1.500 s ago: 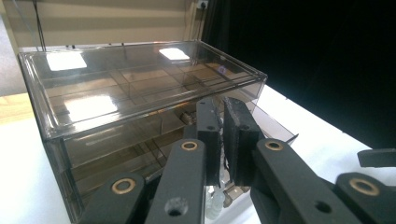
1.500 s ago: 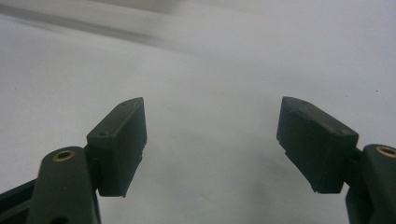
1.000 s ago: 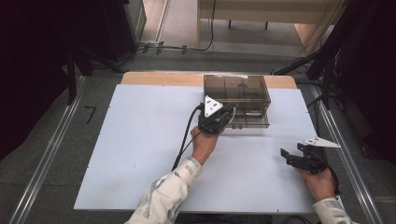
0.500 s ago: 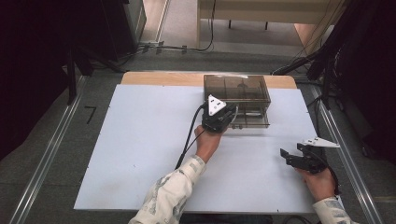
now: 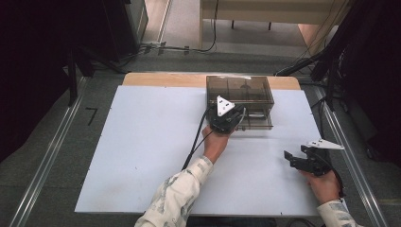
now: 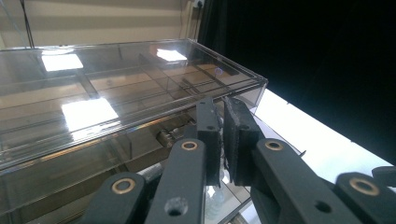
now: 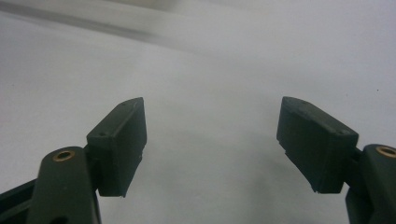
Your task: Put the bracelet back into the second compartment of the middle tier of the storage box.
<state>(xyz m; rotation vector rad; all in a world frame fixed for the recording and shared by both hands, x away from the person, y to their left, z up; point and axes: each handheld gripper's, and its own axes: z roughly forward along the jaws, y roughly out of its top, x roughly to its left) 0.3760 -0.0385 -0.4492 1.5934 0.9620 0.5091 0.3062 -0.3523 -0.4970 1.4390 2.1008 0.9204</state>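
Left gripper view: my left gripper (image 6: 223, 140), jaws nearly together, pinches something thin at the front of the clear box (image 5: 239, 90) at the table's (image 5: 142, 142) far edge. Right gripper (image 7: 212, 149) gapes empty. A skewed pull could drag the box.

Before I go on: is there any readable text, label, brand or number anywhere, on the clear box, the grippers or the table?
None can be read.
Clear box: no label or print, just reflections on its lid.
Left gripper and right gripper: no lettering on the jaws or the grey plates.
White table top: blank.
Floor left of the table: a small dark angle mark, a sign rather than a letter or number.
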